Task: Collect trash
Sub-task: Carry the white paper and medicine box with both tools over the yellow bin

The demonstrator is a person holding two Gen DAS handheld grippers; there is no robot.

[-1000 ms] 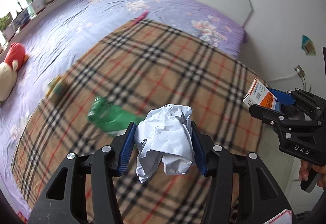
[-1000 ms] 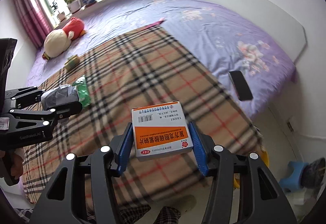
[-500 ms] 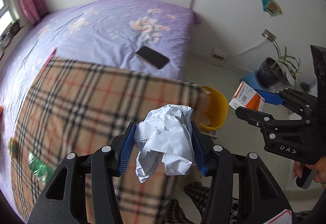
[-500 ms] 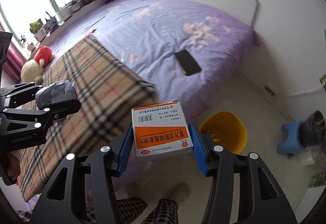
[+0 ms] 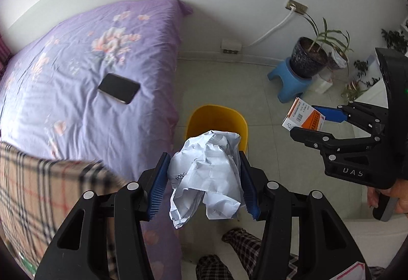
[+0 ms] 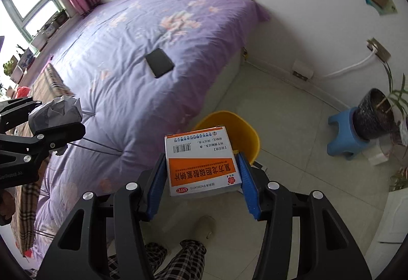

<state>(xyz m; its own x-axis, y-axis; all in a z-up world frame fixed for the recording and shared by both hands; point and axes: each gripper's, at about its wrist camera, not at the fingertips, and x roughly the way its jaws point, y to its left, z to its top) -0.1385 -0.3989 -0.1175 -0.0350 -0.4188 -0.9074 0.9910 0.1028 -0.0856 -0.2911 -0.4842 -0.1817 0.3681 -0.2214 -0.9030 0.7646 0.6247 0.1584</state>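
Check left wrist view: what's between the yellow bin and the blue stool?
Only bare floor tile between the yellow bin and the blue stool; the left wrist view shows it.

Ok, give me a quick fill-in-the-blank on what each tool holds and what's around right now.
1. The left tool is shut on a crumpled ____.
2. The right tool grips an orange-and-white medicine ____.
3. The bin on the floor is ____ in colour.
4. A black ____ lies on the purple bedsheet.

Missing: paper; box; yellow; phone

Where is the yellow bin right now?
The yellow bin stands on the floor beside the bed, just beyond the paper in the left view and behind the box in the right view.
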